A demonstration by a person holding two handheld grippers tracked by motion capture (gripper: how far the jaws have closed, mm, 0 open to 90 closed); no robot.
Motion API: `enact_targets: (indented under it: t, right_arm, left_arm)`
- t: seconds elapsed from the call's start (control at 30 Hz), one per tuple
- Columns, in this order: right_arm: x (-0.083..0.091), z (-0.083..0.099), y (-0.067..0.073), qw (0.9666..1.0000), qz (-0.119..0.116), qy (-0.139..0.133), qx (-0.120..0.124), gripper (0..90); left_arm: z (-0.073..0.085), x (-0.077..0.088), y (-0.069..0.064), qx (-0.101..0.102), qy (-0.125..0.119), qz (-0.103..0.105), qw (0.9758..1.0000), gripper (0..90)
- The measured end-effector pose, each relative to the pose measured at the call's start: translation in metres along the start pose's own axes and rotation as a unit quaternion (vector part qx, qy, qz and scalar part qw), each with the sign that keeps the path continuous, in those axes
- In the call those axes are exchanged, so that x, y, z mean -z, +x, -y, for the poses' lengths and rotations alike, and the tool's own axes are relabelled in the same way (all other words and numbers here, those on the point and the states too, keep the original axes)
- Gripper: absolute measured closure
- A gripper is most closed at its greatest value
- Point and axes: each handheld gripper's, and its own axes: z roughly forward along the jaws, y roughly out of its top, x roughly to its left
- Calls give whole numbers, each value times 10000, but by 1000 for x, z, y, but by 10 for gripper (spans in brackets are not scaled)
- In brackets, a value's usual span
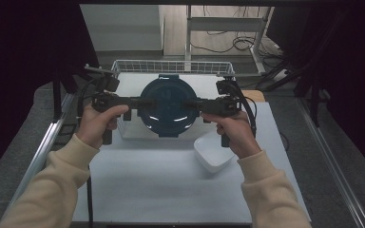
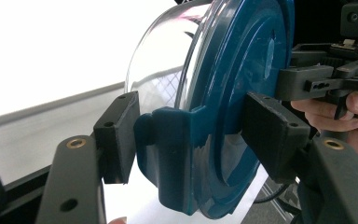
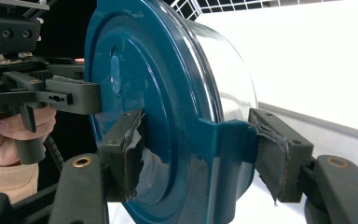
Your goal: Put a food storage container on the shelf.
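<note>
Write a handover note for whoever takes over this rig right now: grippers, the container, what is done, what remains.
Left gripper: clamped on the left latch tab of the round clear container with the dark blue lid.
Right gripper: clamped on the opposite latch tab.
Container: held level between both grippers above the white table, in front of the white wire basket; lid on.
Small white square dish: on the table near the right hand.
Done: container gripped from both sides and off the table.
Left: probably carrying and setting it down; destination unclear. Keep both grips even.
</note>
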Motion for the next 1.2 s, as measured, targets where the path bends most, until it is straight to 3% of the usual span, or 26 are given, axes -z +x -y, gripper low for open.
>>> enact_targets:
  t: [0.4,0.8,1.2]
  right_arm:
    - [-5,-35,-4,9999,53,133,79,387]
    - [-12,-67,-23,9999,33,168,-22,387]
    - [-32,-75,-48,9992,32,331,-218,387]
  left_arm:
    - [-28,-3,13,109,-70,121,9998,381]
    - [-61,-15,26,150,-12,118,9998,383]
    - [-67,-37,53,384,120,177,9990,382]
